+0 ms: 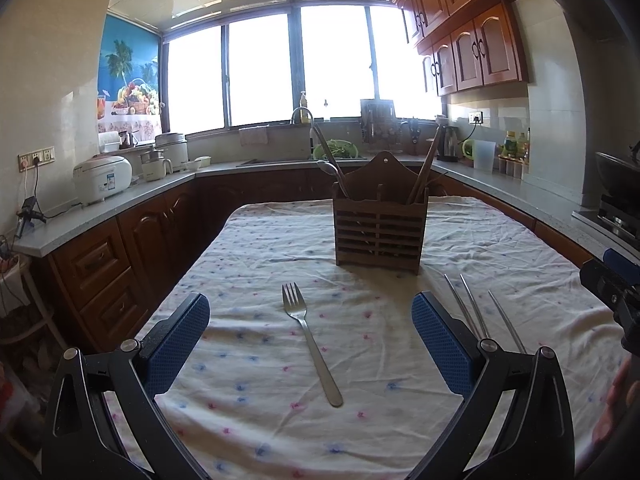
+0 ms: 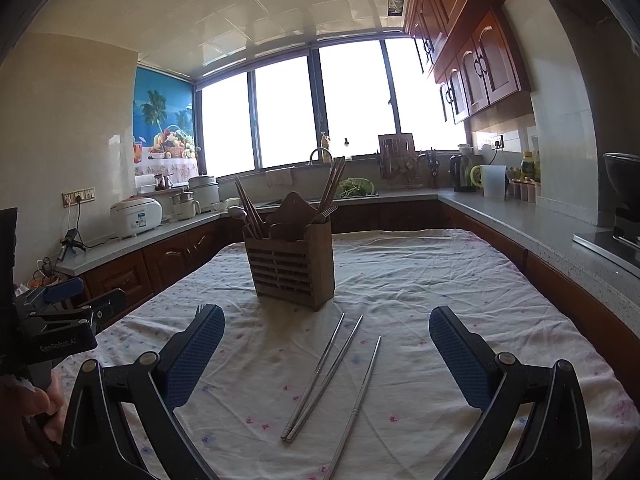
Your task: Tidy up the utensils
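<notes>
Fork (image 1: 310,344) between parted left tongs (image 1: 310,338)

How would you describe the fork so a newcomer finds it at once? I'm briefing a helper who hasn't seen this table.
Start at the wooden utensil holder standing on the flowered tablecloth. In front of it, toward the camera, lies the fork, tines pointing at the holder. It is the only loose pronged piece; the metal chopsticks to its right are plain thin rods.

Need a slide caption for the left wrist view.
Open left tongs over a fork lying before the wooden holder.
</notes>
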A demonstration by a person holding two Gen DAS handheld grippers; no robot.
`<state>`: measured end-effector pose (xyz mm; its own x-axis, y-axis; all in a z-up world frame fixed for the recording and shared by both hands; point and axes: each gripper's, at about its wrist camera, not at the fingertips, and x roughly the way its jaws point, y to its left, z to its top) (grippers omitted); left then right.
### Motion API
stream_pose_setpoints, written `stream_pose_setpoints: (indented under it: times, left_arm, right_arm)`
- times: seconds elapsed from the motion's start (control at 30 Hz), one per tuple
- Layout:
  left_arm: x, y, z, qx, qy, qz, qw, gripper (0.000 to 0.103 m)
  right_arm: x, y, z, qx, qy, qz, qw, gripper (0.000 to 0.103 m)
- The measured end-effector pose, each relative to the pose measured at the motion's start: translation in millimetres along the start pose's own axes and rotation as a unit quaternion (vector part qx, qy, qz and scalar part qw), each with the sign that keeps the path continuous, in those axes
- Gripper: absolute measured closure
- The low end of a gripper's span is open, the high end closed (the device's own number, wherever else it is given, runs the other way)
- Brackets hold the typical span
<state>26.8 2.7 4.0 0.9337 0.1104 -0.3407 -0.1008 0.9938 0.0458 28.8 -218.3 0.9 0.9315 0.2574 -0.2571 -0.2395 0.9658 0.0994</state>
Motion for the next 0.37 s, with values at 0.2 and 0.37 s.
stream_pose_setpoints:
  times: [0.2,0.37]
  left_arm:
    - [6,-2,2,0.0,0.006,-0.006,1.0,0.0]
    - [10,-6,4,-0.001,0.007,-0.01,0.9999,0.0]
  right_arm:
    - [9,-4,0,0.003,0.012,-0.001,1.0,0.0]
    - [19,-9,-1,0.008,0.027,0.001,1.0,0.0]
